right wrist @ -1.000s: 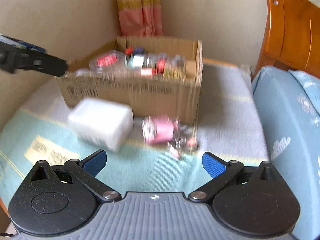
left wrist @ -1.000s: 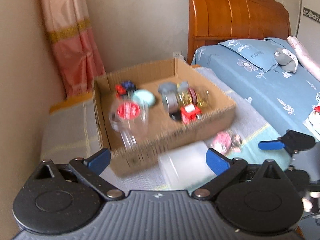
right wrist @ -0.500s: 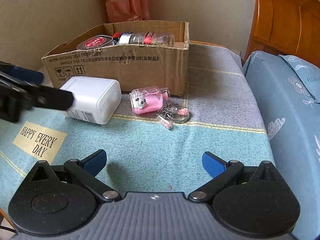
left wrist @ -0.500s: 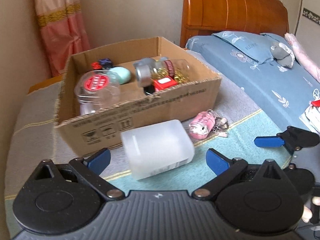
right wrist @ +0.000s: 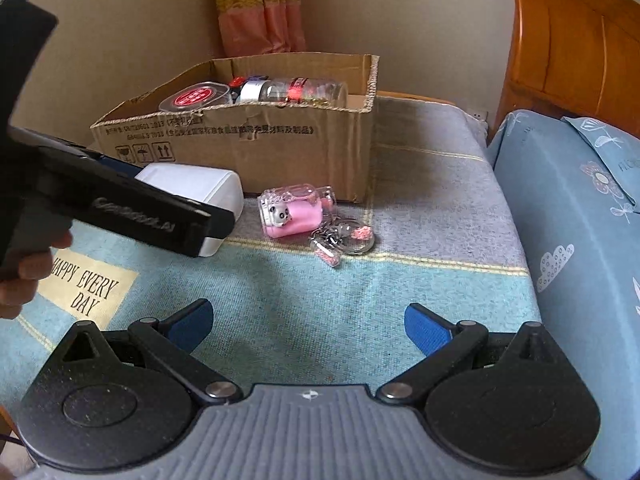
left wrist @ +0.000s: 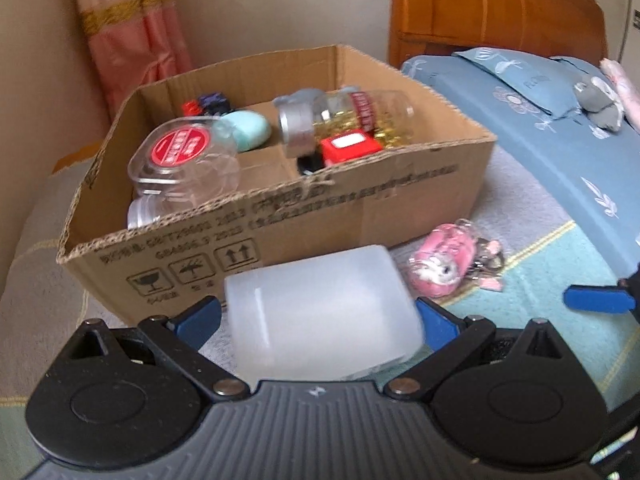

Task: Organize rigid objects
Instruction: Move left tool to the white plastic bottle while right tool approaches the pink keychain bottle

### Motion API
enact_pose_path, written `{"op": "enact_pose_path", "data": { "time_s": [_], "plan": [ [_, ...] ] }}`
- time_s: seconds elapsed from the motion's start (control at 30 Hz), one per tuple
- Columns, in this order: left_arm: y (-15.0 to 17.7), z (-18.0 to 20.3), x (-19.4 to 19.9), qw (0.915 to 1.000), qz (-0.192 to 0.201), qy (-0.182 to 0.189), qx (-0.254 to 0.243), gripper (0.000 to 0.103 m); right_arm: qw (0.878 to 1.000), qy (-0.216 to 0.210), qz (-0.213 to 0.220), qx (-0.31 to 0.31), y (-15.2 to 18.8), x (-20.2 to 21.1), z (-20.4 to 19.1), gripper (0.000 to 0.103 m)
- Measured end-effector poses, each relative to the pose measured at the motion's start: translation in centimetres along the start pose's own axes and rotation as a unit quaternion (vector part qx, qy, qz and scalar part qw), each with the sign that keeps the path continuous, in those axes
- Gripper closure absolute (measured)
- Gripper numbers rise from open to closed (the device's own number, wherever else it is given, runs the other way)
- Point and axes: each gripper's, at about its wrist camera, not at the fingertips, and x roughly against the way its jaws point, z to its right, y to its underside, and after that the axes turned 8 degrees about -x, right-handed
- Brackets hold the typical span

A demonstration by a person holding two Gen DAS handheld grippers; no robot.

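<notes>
A white plastic box [left wrist: 320,312] lies on the cloth in front of a cardboard box [left wrist: 360,204]. My left gripper [left wrist: 318,318] is open, its blue fingers on either side of the white box; I cannot tell if they touch it. The white box also shows in the right wrist view [right wrist: 192,184], partly hidden by the left gripper's body. A pink panda keychain bottle [right wrist: 292,210] lies to its right, also in the left wrist view [left wrist: 444,264]. My right gripper [right wrist: 308,320] is open and empty, well short of the keychain.
The cardboard box [right wrist: 240,140] holds clear jars [left wrist: 188,160], a bottle with a silver cap [left wrist: 344,116], a red item and a teal oval case. A bed with blue bedding [right wrist: 580,208] and a wooden headboard [left wrist: 500,8] stands on the right. A wall and curtain are behind.
My left gripper has moved forward, so the white box now sits between its fingers. The right gripper has drawn slightly back and lower; the objects on the cloth have not moved.
</notes>
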Motion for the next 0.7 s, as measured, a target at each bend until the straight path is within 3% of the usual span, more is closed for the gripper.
{"op": "enact_pose_path", "data": {
  "time_s": [0.13, 0.47, 0.7],
  "plan": [
    [0.6, -1.0, 0.1, 0.9997, 0.0, 0.003, 0.024, 0.001, 1.0, 0.001, 0.0, 0.015, 0.0, -0.3, -0.3, 0.0],
    [2.7, -4.1, 1.5, 0.9949, -0.013, -0.055, 0.084, 0.001, 0.996, -0.009, 0.017, 0.086, -1.8, -1.5, -1.1, 0.0],
    [3.5, -4.9, 1.6, 0.9951, -0.015, -0.045, 0.087, 0.001, 0.993, -0.03, 0.024, 0.11, -4.0, -4.0, -1.7, 0.0]
  ]
}}
